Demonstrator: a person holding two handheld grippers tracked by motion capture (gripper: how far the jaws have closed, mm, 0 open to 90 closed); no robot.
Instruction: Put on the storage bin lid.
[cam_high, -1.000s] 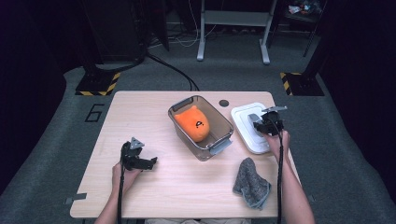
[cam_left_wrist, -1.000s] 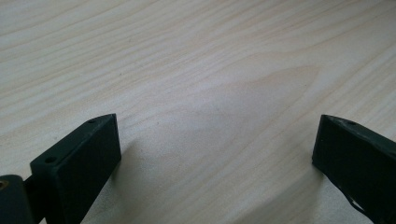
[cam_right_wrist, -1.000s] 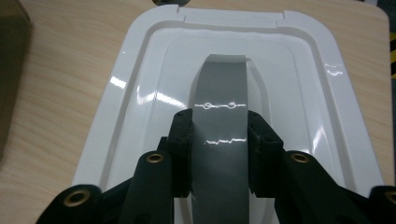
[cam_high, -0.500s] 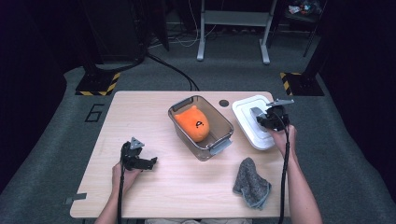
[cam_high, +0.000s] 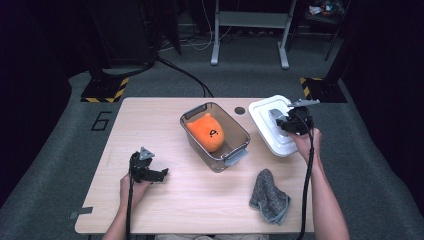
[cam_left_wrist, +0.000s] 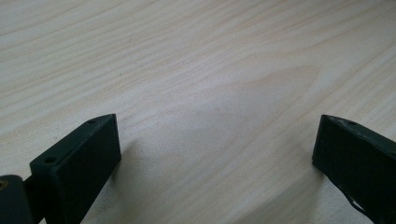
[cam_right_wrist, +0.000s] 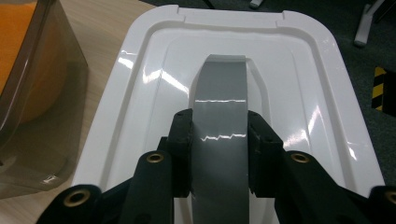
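A white lid (cam_high: 270, 127) with a grey handle (cam_right_wrist: 219, 98) hangs tilted above the table's right side. My right gripper (cam_high: 289, 123) is shut on that handle, the black pads (cam_right_wrist: 183, 140) pressing it from both sides. A clear plastic box (cam_high: 239, 131) stands mid-table with an orange plush toy (cam_high: 206, 131) inside; its wall (cam_right_wrist: 42, 93) is at the left of the right gripper view. My left gripper (cam_high: 155, 174) lies on the table at the front left. Its jaws stand wide open (cam_left_wrist: 215, 154) over bare wood.
A crumpled grey cloth (cam_high: 270, 196) lies near the front right of the wooden table (cam_high: 165, 115). A small dark disc (cam_high: 240, 110) sits behind the box. Dark carpet, cables and stand legs surround the table.
My right gripper has risen with the white lid in its grip, lifting the lid off the table. The left gripper has stayed where it was.
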